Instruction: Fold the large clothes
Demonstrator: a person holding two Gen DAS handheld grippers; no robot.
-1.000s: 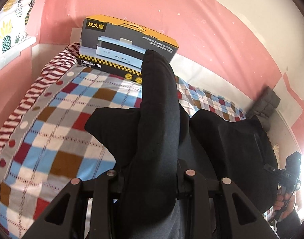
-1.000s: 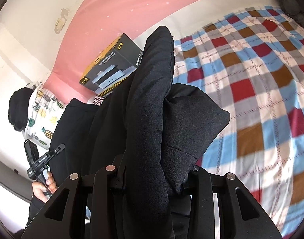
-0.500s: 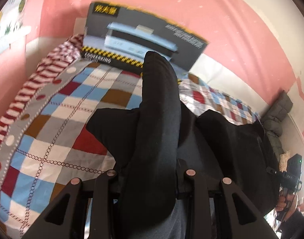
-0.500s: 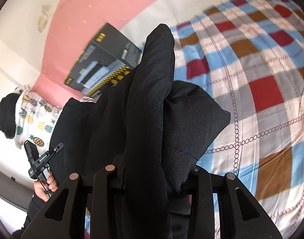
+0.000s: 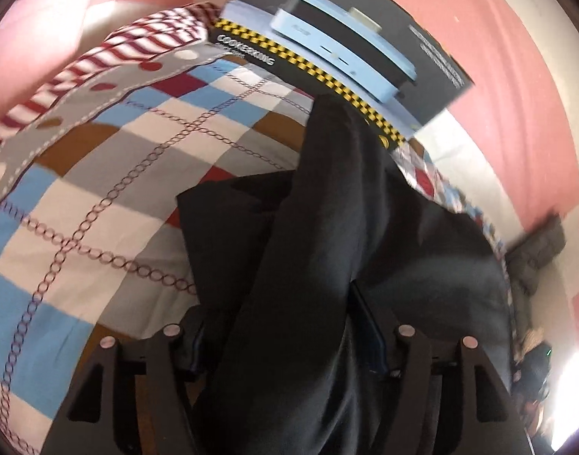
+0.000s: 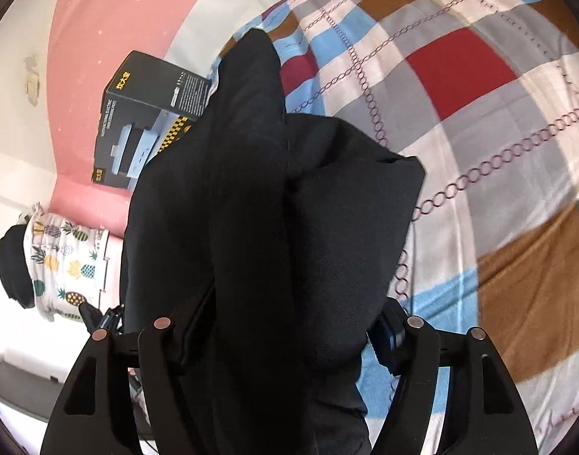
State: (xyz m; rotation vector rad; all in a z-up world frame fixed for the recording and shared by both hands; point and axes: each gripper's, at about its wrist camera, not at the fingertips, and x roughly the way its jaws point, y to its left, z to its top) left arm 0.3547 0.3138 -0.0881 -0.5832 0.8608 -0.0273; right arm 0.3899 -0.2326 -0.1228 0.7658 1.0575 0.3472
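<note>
The left gripper (image 5: 289,337) is clamped on a thick fold of the black garment (image 5: 327,250), which fills the lower centre of its frame and rises toward the top. The right gripper (image 6: 285,326) pinches another bunch of the same garment (image 6: 274,208), lower centre, above the checked bedspread (image 6: 479,132). A closed cooker box (image 5: 346,38) sits at top centre, contents unseen.

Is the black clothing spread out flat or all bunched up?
Bunched up. The black garment is gathered in thick folds, clamped in both the right gripper and left gripper, above the checkered bedspread.
</note>
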